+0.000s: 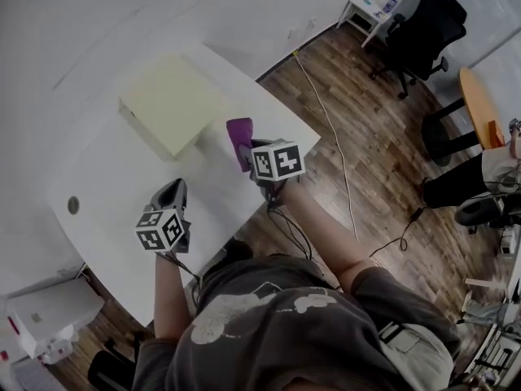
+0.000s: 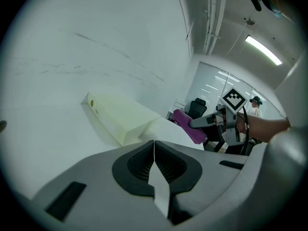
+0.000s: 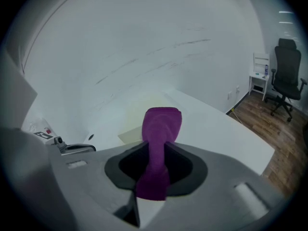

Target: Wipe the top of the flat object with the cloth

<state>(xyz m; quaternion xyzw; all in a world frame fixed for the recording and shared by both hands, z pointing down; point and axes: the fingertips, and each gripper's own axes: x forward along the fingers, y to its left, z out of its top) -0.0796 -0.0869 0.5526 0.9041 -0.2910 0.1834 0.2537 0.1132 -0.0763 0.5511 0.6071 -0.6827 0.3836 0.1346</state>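
Note:
A flat pale yellow box [image 1: 173, 102] lies on the white table [image 1: 98, 169]; in the left gripper view the box [image 2: 120, 114] sits ahead, and the right gripper view shows part of it [image 3: 137, 121] behind the cloth. My right gripper [image 1: 247, 149] is shut on a folded purple cloth [image 1: 240, 139], held just off the box's near right corner. The cloth [image 3: 160, 143] sticks out forward between the jaws. My left gripper [image 1: 172, 192] hangs over the table nearer to me, shut and empty, its jaws [image 2: 154, 150] meeting in a thin line.
The table's right edge [image 1: 285, 112] drops to a wooden floor with a cable [image 1: 330, 129]. A black office chair [image 1: 423, 31] and a small white side table [image 1: 370, 6] stand far right. A round hole [image 1: 73, 205] sits in the table at left.

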